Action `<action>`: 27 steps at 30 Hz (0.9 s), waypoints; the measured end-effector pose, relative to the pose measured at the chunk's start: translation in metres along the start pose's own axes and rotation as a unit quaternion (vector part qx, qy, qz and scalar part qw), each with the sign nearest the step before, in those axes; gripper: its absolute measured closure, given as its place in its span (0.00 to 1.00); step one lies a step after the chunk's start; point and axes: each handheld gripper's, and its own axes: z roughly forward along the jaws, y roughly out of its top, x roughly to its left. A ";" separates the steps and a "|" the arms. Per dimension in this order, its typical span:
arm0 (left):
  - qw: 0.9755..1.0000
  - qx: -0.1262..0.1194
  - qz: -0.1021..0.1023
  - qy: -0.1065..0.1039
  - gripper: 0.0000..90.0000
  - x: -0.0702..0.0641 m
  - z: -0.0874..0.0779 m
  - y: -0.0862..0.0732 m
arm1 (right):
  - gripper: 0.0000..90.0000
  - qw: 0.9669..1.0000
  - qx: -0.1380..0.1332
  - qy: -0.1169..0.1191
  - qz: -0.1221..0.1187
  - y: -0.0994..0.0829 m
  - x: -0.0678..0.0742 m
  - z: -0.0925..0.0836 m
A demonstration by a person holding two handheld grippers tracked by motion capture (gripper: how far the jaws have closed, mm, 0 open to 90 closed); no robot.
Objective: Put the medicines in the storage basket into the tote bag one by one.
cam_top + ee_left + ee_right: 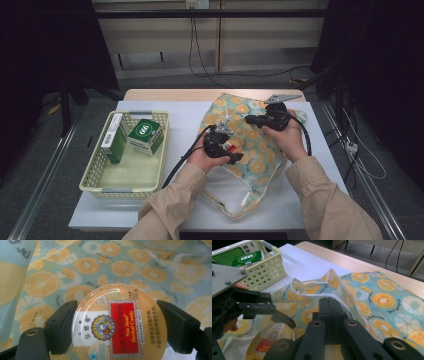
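From the high view, a white-covered table [150,107] stands in a dim room; both hands meet over the fruit-print bag [252,145]. In the left gripper view, the left gripper [113,325] clamps a round candy tin [117,325] between its pads. In the right gripper view, the right gripper [332,307] is clenched on the bag's rim, the tin low to its left.

Round gold candy tin [117,325], red label, over orange-print fabric bag [250,145]
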 end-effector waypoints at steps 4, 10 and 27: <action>1.000 -0.001 -0.008 0.011 0.22 0.007 0.009 -0.002 | 1.00 1.000 0.004 0.000 0.003 -0.003 -0.002 0.002; 1.000 0.000 -0.002 0.021 0.23 0.008 0.018 0.003 | 1.00 1.000 0.004 0.001 0.003 -0.003 -0.002 0.004; 0.998 -0.025 -0.031 0.043 0.22 0.017 0.045 0.013 | 1.00 1.000 0.008 -0.007 0.015 -0.004 -0.005 0.005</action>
